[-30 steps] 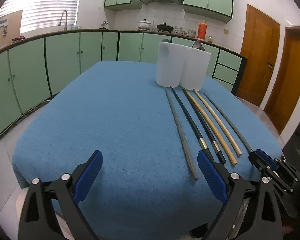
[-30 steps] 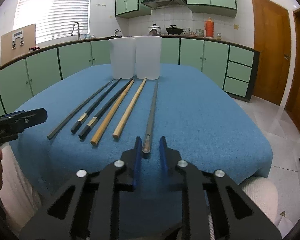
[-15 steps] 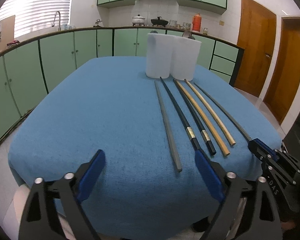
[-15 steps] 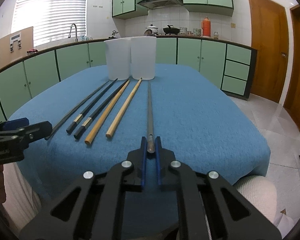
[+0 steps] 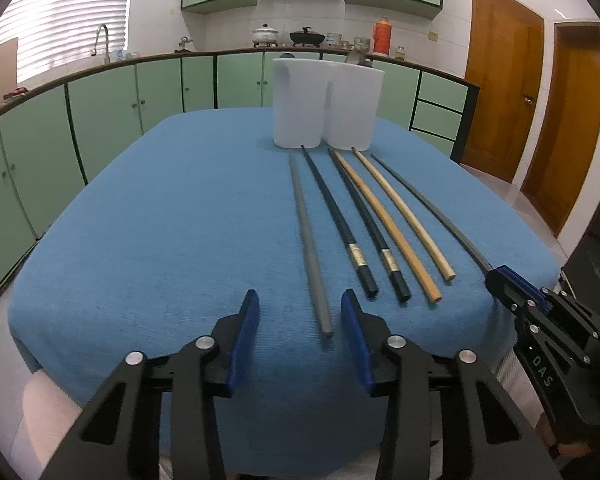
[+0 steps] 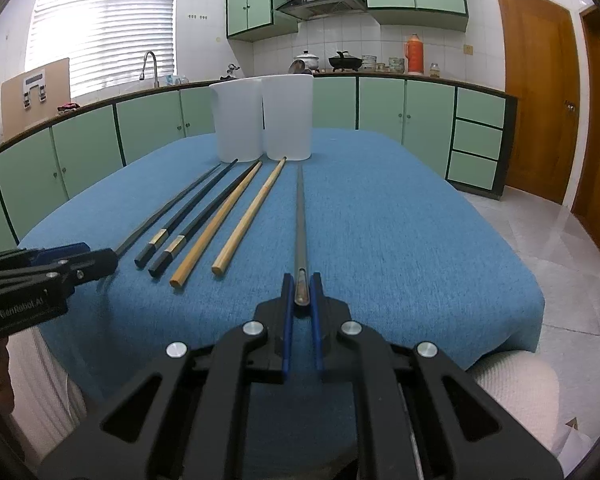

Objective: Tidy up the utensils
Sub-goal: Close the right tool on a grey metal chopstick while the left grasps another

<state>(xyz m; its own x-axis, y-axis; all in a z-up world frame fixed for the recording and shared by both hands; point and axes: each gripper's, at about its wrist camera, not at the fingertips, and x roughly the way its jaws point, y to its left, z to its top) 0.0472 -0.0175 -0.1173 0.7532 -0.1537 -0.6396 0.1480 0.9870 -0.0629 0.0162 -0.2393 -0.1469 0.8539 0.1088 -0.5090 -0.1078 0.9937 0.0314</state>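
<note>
Six chopsticks lie side by side on the blue tablecloth [image 5: 172, 220], pointing at two white containers [image 5: 298, 104]. My left gripper [image 5: 300, 308] is closing. The near end of the leftmost grey chopstick [image 5: 308, 240] lies between its blue pads, closer to the right one, and neither pad touches it. My right gripper [image 6: 301, 282] is shut on the near end of the rightmost dark grey chopstick [image 6: 300, 216], which still rests along the cloth. Between these two lie two black chopsticks with gold bands [image 5: 342, 224] and two wooden ones [image 5: 386, 224].
The table's front edge is just under both grippers. Green cabinets [image 5: 100, 120] and a counter with pots run behind the table. Wooden doors [image 5: 500, 100] stand at the right. A spoon handle shows above the right container [image 5: 356, 58].
My left gripper's jaws have narrowed from wide open and shifted to straddle the grey chopstick's end. My right gripper's jaws have shut fully on the dark grey chopstick.
</note>
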